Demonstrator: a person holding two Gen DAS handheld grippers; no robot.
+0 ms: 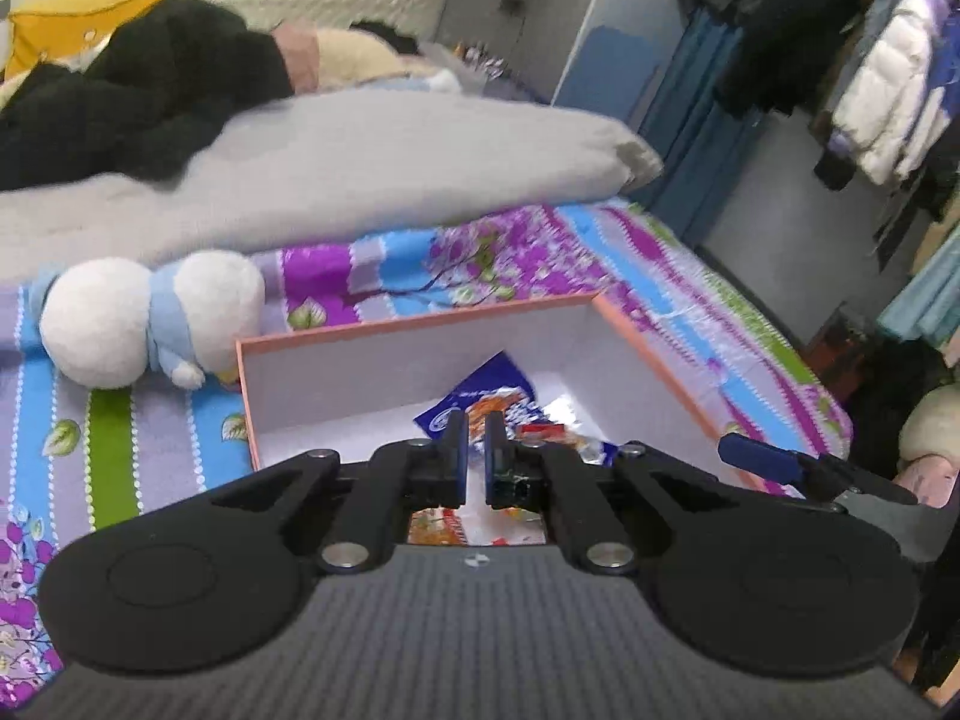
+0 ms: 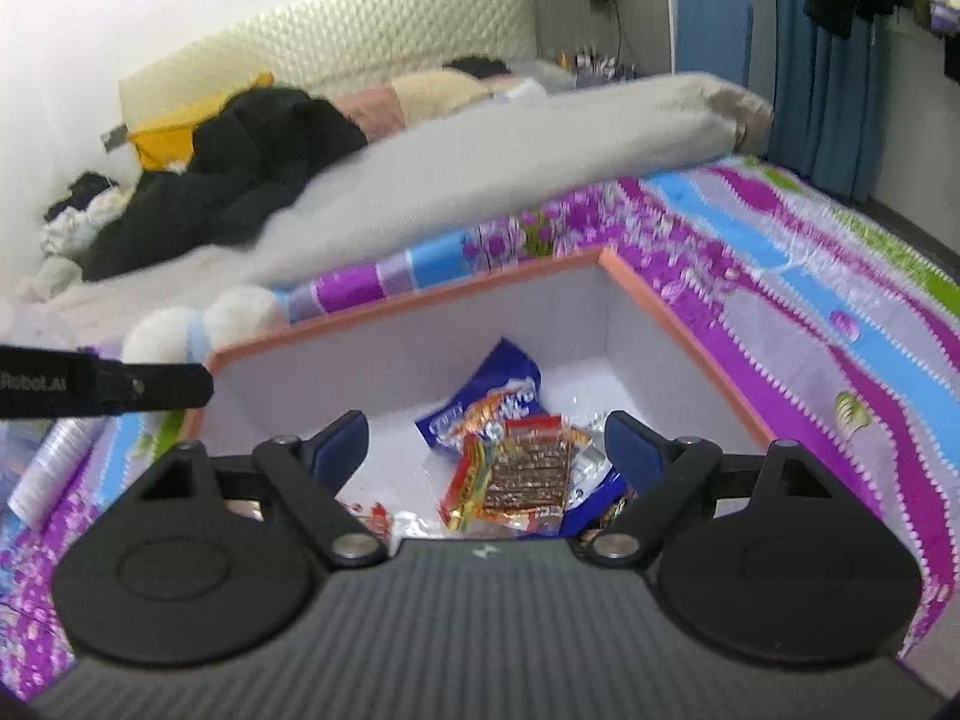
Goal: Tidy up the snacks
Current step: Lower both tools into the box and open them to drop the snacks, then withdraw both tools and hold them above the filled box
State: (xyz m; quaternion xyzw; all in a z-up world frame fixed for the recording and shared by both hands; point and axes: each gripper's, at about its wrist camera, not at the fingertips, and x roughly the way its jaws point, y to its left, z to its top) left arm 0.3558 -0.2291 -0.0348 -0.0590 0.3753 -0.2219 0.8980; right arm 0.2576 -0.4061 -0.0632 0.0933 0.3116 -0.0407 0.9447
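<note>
An orange-rimmed box (image 1: 420,324) (image 2: 420,297) with white walls lies on the bed. Inside it lie a blue snack bag (image 1: 492,384) (image 2: 486,396), a clear pack of brown bars (image 2: 528,471) and other small wrapped snacks (image 2: 384,519). My left gripper (image 1: 477,441) hovers over the box's near part, shut with nothing seen between its pads; its black finger (image 2: 120,387) shows at the left of the right wrist view. My right gripper (image 2: 486,444) stands open above the snack pile, nothing between its blue pads. One right fingertip (image 1: 762,459) shows by the box's right wall.
A white plush toy with a blue scarf (image 1: 150,318) (image 2: 198,324) lies left of the box on the flowered sheet (image 1: 630,276). A grey duvet (image 1: 360,168) and black clothes (image 1: 120,96) fill the bed behind. A plastic bottle (image 2: 54,468) lies near left. Hanging clothes (image 1: 888,90) crowd the right.
</note>
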